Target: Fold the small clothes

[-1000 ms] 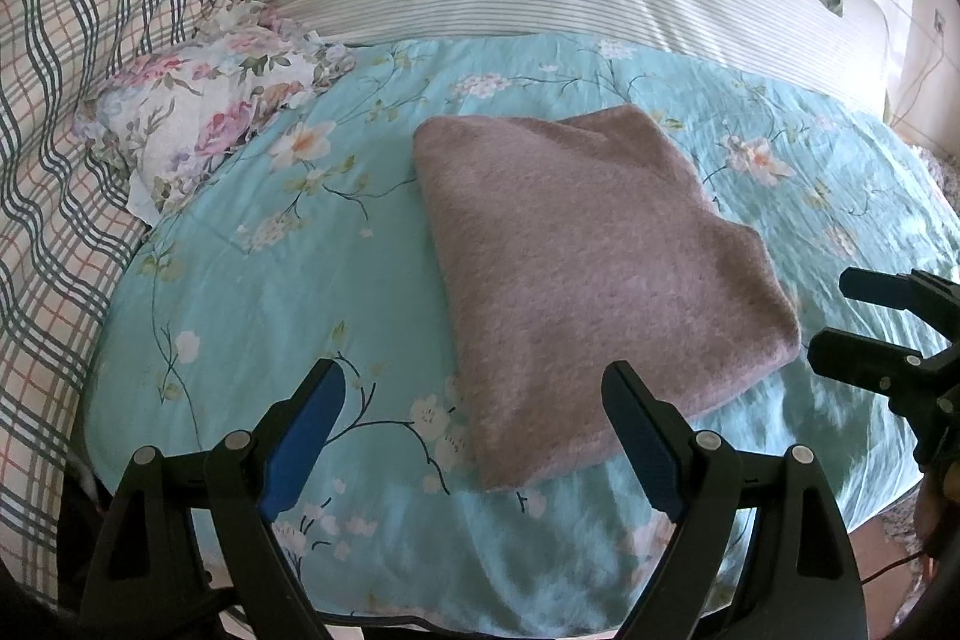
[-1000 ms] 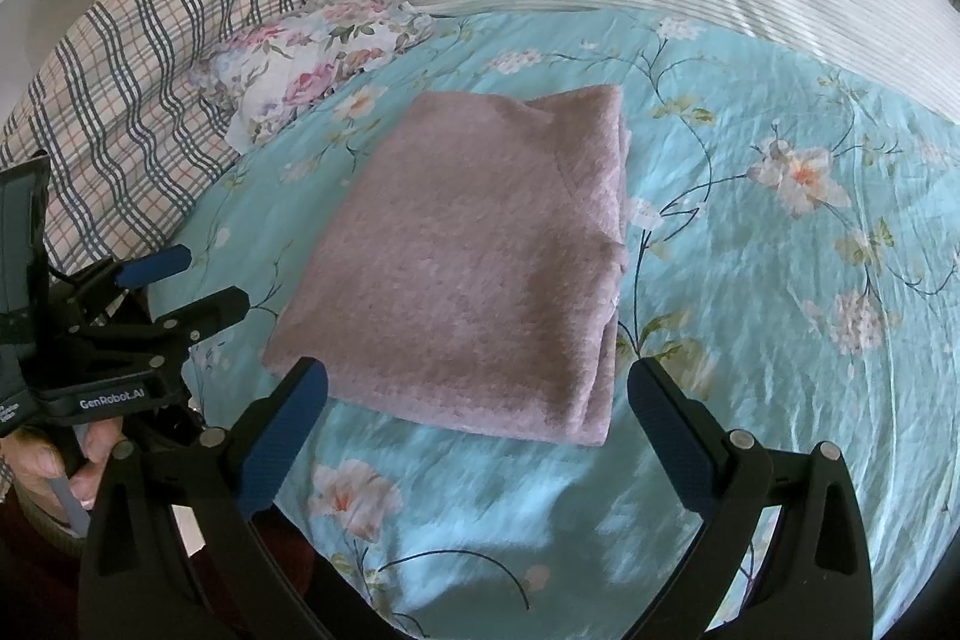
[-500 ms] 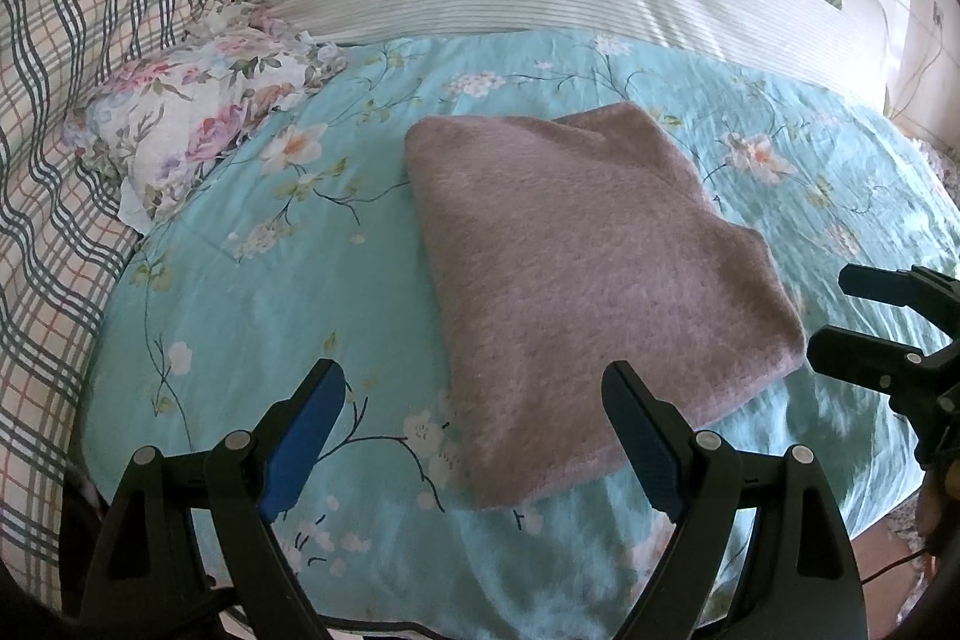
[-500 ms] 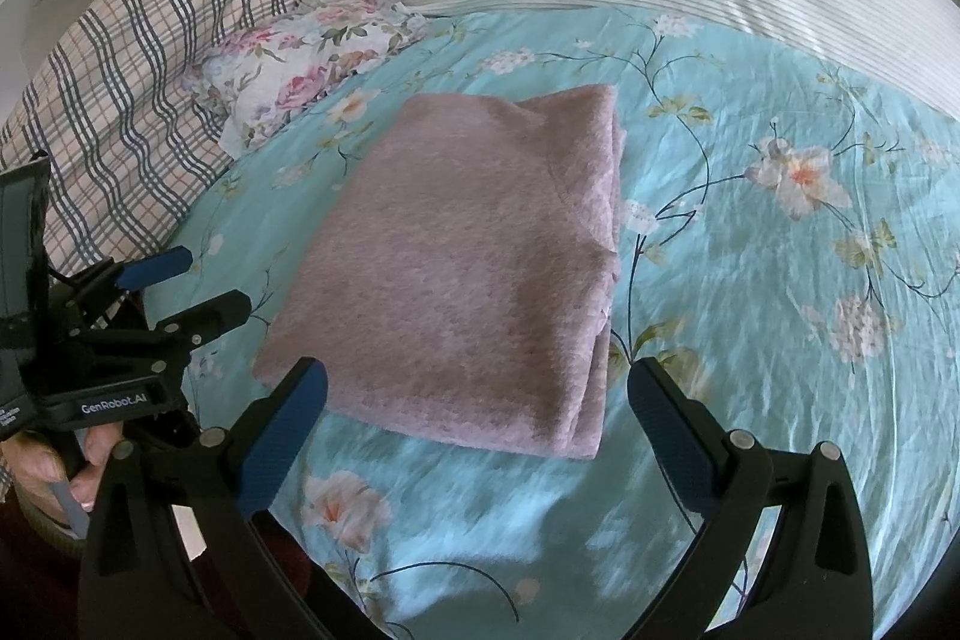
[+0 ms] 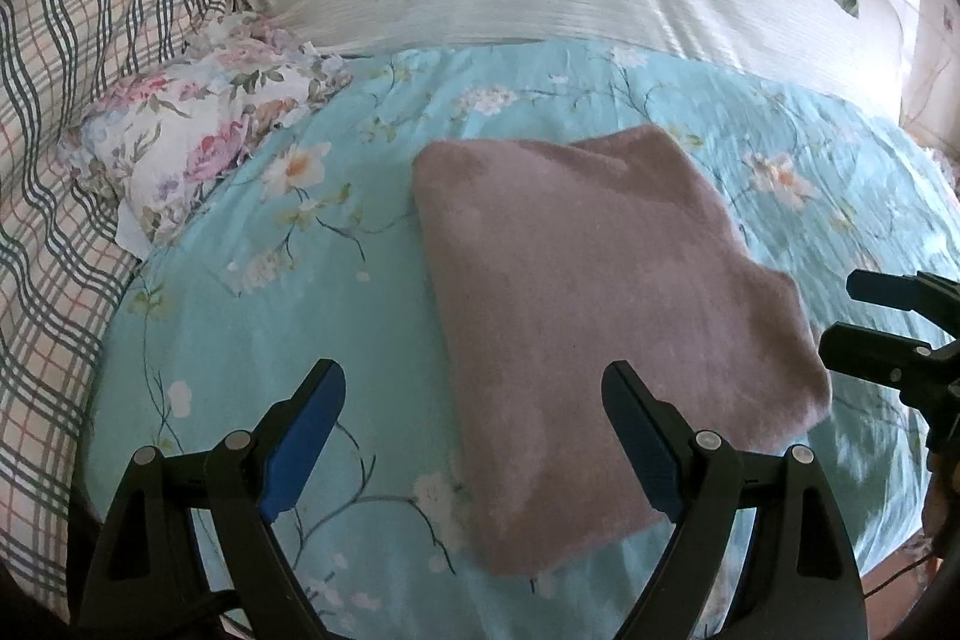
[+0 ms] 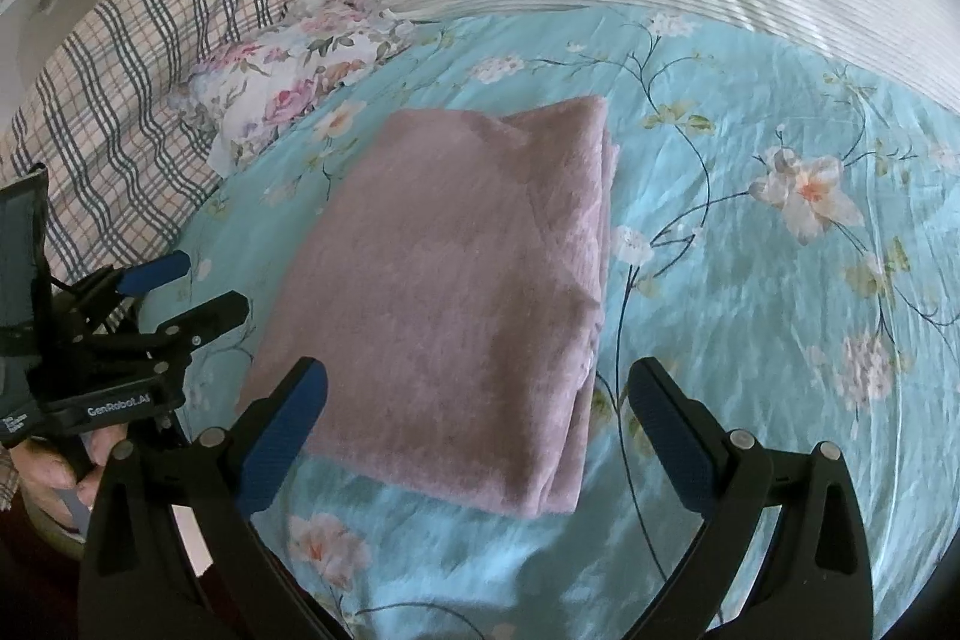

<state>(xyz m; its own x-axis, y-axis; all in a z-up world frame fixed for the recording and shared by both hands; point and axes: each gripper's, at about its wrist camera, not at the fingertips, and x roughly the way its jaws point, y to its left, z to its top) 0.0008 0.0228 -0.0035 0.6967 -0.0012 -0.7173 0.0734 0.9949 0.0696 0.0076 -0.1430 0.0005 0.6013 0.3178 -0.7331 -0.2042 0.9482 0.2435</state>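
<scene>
At far left a plaid blanket (image 5: pixel 54 172) lies bunched, with a floral cloth (image 5: pixel 198 142) beside it. The left gripper (image 5: pixel 474 430) hangs over the turquoise floral bedsheet (image 5: pixel 240 316), jaws wide apart, empty. The folded mauve garment (image 5: pixel 600 310) lies flat at the sheet's centre, apparently in several layers; blur obscures the edges. The right gripper (image 6: pixel 477 427) hangs above the garment's near edge, jaws spread, gripping nothing.

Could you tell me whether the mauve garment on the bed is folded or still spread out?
Folded: the mauve garment lies as a compact rectangle, stacked layer edges showing along its right side.
</scene>
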